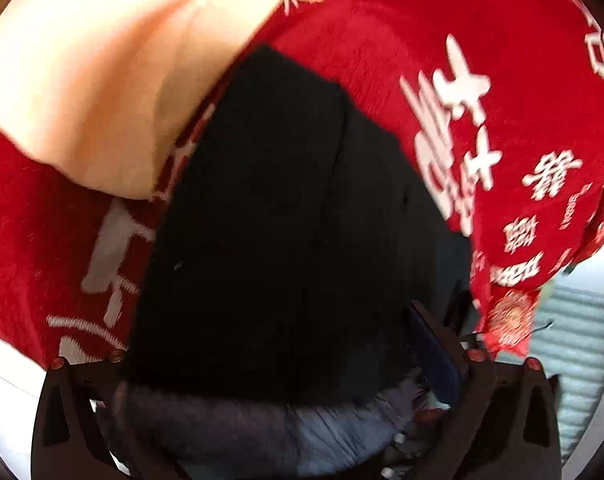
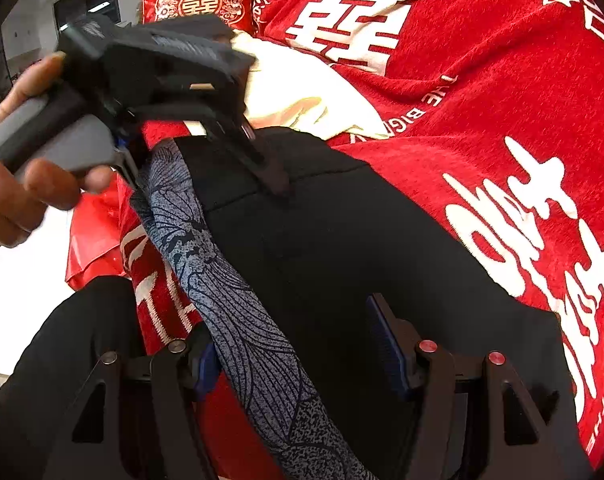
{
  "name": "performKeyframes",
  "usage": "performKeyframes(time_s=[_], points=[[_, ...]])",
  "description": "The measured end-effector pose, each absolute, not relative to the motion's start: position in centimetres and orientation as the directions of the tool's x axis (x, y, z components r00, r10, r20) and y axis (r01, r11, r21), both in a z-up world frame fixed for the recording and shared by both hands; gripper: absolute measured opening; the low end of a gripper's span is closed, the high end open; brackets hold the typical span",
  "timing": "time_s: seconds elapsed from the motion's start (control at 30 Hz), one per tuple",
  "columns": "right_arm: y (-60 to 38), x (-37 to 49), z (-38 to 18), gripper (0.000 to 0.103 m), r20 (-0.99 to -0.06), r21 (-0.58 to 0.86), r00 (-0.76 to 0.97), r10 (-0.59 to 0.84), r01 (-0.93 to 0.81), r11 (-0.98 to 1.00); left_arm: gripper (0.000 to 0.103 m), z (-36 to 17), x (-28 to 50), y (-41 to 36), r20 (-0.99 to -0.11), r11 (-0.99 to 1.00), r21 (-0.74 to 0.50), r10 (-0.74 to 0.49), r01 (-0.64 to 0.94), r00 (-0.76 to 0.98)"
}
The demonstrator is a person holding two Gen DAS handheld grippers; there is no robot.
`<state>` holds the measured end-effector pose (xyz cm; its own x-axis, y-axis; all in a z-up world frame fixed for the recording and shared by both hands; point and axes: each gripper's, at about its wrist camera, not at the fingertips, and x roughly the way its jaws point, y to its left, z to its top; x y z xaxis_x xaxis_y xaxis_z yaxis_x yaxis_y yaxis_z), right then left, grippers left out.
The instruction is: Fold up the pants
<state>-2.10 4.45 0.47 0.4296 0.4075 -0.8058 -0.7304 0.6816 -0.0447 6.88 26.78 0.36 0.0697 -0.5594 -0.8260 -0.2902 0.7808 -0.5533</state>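
Observation:
Black pants [image 1: 270, 200] lie on a red blanket, with a grey patterned waistband [image 1: 321, 432] at their near end. My left gripper [image 1: 270, 344] is open wide over that end, the waistband and black cloth between its fingers. From the right wrist view, a hand holds the left gripper [image 2: 202, 176], and one fingertip [image 2: 280, 190] touches the pants [image 2: 361, 260]. My right gripper [image 2: 298, 344] stands open astride the waistband [image 2: 238, 312] and the black cloth. Its left pad [image 2: 206, 368] sits right beside the band.
The red blanket [image 2: 481, 92] with white characters covers the bed. A cream cloth [image 2: 302, 96] lies past the pants. A red cushion [image 2: 198, 0] is at the back, red plastic [image 2: 94, 240] hangs at the left, and the white floor [image 2: 26, 280] lies below.

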Motion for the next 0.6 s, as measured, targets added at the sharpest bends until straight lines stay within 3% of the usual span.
performKeyframes(time_s=[0.03,0.07,0.17,0.2,0.23,0.3,0.47,0.6], points=[[4.3,-2.1,0.5,0.065,-0.807,-0.042,0.426,0.408,-0.731,0.681,0.083,0.6,6.8,26.6,-0.845,0.804,-0.529,-0.53,-0.272,0.077],[4.1,-2.1,0.7,0.065,-0.813,-0.034,0.415,0.409,-0.735,0.677,0.057,1.6,6.5,26.2,-0.843,0.815,-0.537,-0.528,-0.219,0.105],[2.5,-2.6,2.0,0.069,-0.805,0.013,0.393,0.444,-0.737,0.676,0.043,3.1,5.9,25.7,-0.842,0.824,-0.54,-0.524,-0.171,0.128],[1.5,-2.7,2.8,0.072,-0.793,0.059,0.377,0.479,-0.734,0.676,0.043,3.3,5.9,25.4,-0.852,0.838,-0.522,-0.507,-0.158,0.129],[0.6,-2.7,3.4,0.083,-0.781,0.091,0.371,0.503,-0.729,0.679,0.042,3.3,5.8,25.1,-0.864,0.85,-0.502,-0.487,-0.158,0.127],[-1.7,-2.5,4.6,0.093,-0.751,0.127,0.394,0.53,-0.701,0.702,0.041,3.1,5.8,25.0,-0.87,0.854,-0.492,-0.476,-0.168,0.127],[-7.7,0.4,4.3,0.093,-0.749,0.247,0.408,0.521,-0.559,0.792,0.039,4.7,5.5,23.6,-0.913,0.908,-0.396,-0.374,-0.135,0.16],[-7.5,1.7,0.9,0.093,-0.831,0.169,0.38,0.407,-0.523,0.835,0.036,6.5,5.1,21.9,-0.944,0.951,-0.295,-0.275,-0.095,0.181]])
